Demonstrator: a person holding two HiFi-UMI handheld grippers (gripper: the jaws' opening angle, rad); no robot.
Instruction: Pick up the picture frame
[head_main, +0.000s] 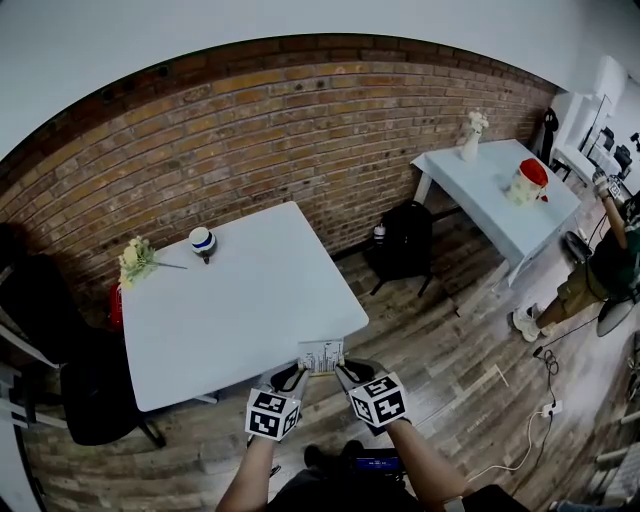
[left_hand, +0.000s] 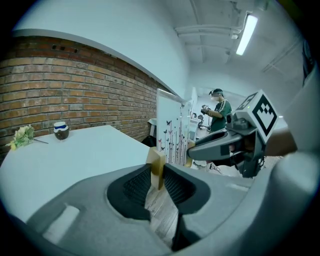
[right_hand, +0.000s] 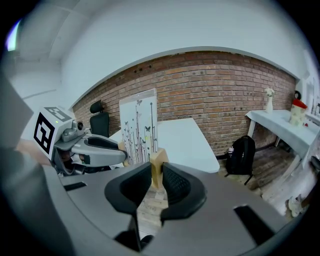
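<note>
Frame (head_main: 321, 356) feet hide inside left gripper (head_main: 296, 372), right gripper (head_main: 346, 373).

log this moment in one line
left gripper: shut on picture frame | right gripper: shut on it | state: upright, by table edge

Picture frame (head_main: 321, 356): pale bare-wood foot blocks, smooth semi-glossy white panel w/ printed butterflies. Left claw (left_hand: 157, 175) & right claw (right_hand: 158, 176): matt grey plastic, black ribbed pads (left_hand: 134, 186), rubbery-looking. Desk (head_main: 240, 300): smooth matt white top. Wall (head_main: 250, 120): rough red brick. Floor (head_main: 450, 340): worn wood planks. Backpack (head_main: 403, 240): black cloth.
</note>
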